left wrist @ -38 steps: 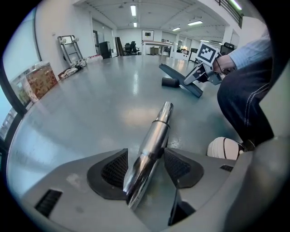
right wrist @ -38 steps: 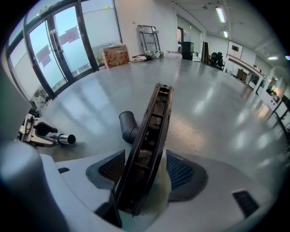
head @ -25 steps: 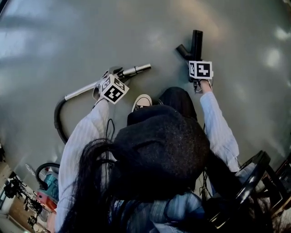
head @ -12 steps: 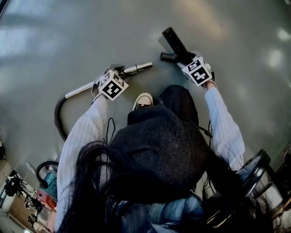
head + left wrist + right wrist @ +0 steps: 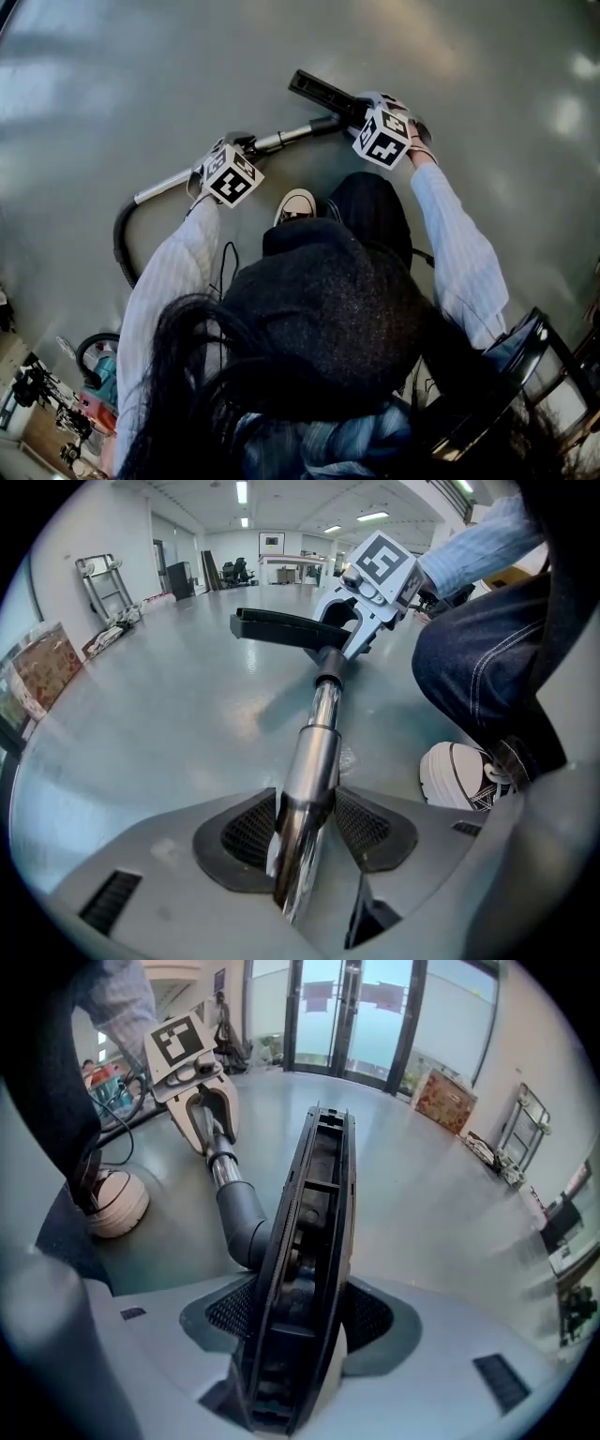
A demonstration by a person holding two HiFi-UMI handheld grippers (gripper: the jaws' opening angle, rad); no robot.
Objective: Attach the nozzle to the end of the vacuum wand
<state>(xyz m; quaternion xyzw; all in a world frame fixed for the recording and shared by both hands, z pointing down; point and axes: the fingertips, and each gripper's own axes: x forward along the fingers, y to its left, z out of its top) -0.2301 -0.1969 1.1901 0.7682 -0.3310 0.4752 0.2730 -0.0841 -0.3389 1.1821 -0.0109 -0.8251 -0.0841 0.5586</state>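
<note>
Between the closing jaws of our left gripper (image 5: 305,832): vacuum wand (image 5: 317,733), with the pads meeting its chrome tube. Right gripper (image 5: 295,1335): clamped on the nozzle (image 5: 314,1232), held edge-on. Nozzle neck meets the wand's free end; we cannot tell how far it is seated. Our judgement: hold the wand steady, keep neck and tube in line, push straight.

Black nozzle (image 5: 321,91), silver wand (image 5: 284,142), grey floor (image 5: 169,66)
</note>
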